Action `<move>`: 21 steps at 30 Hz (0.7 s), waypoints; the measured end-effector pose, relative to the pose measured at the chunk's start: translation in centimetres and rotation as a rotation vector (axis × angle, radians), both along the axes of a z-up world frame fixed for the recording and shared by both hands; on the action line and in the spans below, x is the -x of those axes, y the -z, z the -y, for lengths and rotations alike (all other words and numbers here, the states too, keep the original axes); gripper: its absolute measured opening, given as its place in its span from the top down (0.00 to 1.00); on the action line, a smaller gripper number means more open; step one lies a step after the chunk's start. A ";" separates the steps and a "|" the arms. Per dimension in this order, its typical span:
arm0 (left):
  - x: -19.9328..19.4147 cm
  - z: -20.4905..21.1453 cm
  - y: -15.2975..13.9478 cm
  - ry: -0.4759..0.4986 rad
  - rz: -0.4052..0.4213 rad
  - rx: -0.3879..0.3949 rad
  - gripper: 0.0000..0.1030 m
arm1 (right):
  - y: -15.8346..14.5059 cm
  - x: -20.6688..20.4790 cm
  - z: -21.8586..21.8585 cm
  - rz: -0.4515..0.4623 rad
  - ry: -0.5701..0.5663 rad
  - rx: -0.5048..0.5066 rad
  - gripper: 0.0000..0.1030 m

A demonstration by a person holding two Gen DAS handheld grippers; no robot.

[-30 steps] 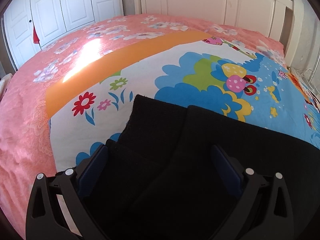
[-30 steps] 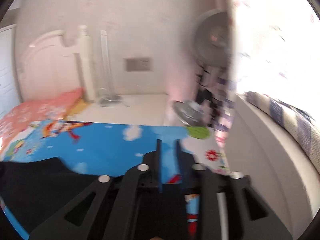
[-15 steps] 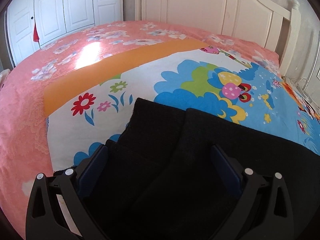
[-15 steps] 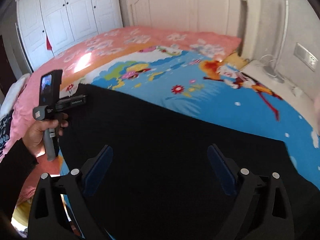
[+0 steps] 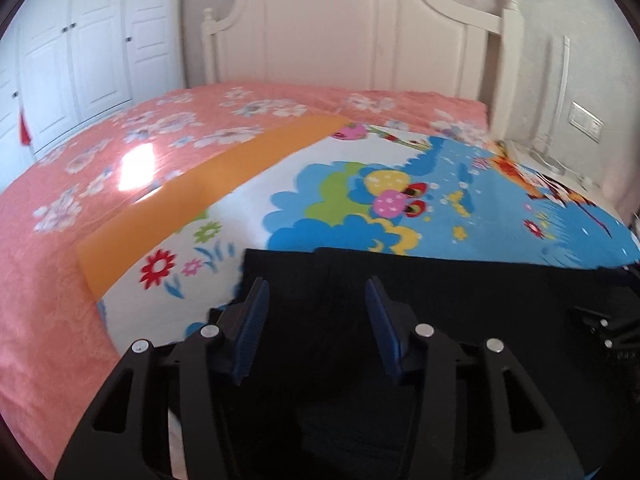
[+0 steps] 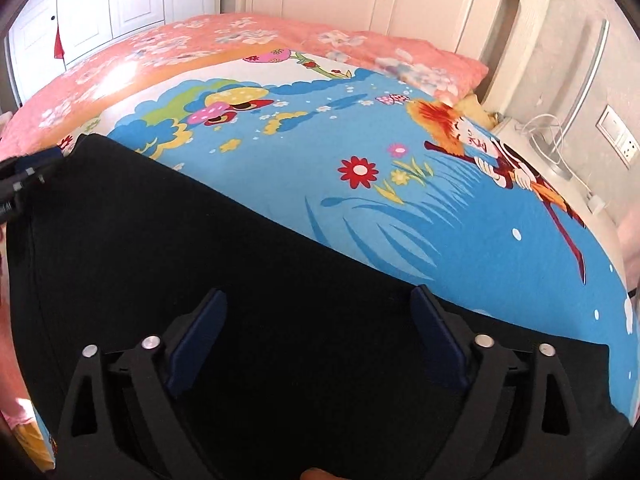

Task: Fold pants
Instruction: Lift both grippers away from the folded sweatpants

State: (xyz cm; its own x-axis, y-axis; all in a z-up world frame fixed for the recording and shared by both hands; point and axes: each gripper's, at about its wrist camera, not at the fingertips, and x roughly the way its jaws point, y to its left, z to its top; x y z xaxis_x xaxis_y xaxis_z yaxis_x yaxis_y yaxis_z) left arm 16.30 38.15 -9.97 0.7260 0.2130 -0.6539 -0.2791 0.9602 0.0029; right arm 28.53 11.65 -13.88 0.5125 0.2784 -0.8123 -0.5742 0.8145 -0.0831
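We found the bed [image 6: 460,216] carrying the black pants [image 6: 240,280], spread long across its cartoon sheet with one layer overlapping at the left end; we judged most folds were yet to come. Our right tool [image 6: 316,344] hung wide apart above the cloth, empty. Our left tool [image 5: 316,320] was half-spread, pinching nothing.
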 end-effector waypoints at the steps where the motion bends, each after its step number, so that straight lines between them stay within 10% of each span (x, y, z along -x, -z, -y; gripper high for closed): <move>1: -1.0 0.5 0.5 0.071 -0.032 0.021 0.45 | 0.0 -0.1 0.1 -0.013 0.001 -0.010 0.08; 5: -4.2 -1.6 4.0 -0.038 -0.196 0.000 0.25 | 0.1 -0.2 0.1 -0.018 -0.011 -0.019 0.07; 13: -0.2 -3.8 0.0 -0.192 -0.041 0.133 0.26 | 0.0 -0.3 0.4 -0.038 -0.026 -0.043 0.05; 18: 5.7 -1.4 0.2 -0.254 0.013 0.133 0.31 | -1.1 1.2 0.2 0.081 -0.022 -0.026 0.89; 21: 8.8 -0.9 1.0 -0.318 0.033 0.177 0.31 | -1.5 2.1 -0.1 0.132 -0.040 -0.013 0.93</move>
State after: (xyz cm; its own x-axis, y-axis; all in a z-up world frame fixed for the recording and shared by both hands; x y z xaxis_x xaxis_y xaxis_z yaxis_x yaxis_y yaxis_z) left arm 7.48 39.03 -11.00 0.6632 0.3171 -0.6779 -0.5607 0.8105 -0.1693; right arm 26.44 11.76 -12.35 0.6031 0.3103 -0.7348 -0.5908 0.7928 -0.1500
